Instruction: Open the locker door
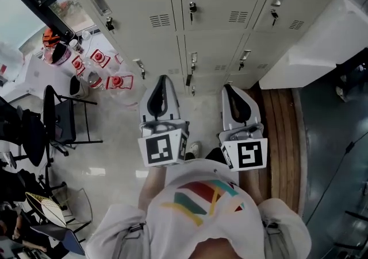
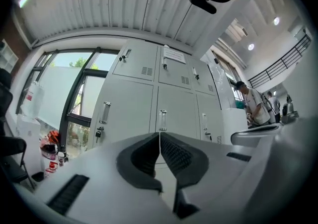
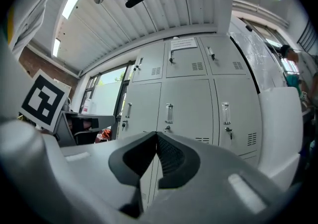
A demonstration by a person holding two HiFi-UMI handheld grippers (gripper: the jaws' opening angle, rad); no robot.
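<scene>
Both tools are up side by side in front of the person, noses toward the lockers, and neither touches them. The left gripper has its jaws pressed tight together with nothing caught between them: in its own view the dark pads meet along one thin seam. It's the same with the right gripper, whose pads are closed on each other and hold nothing. The lockers stand straight ahead across a stretch of pale floor, a grey bank in two rows. Every door that shows is shut, each with an upright handle and a small lock below it. In the left gripper view the closed tips line up just under one lower handle, and a sheet of paper is stuck on an upper door. In the right gripper view another lower handle sits just above the tips. To the left of the lockers is a big window, with red-labelled bottles and a black chair nearby. To the right a white counter runs out from the bank, and another person stands behind it. Strips of wood flooring lie under the right gripper.
</scene>
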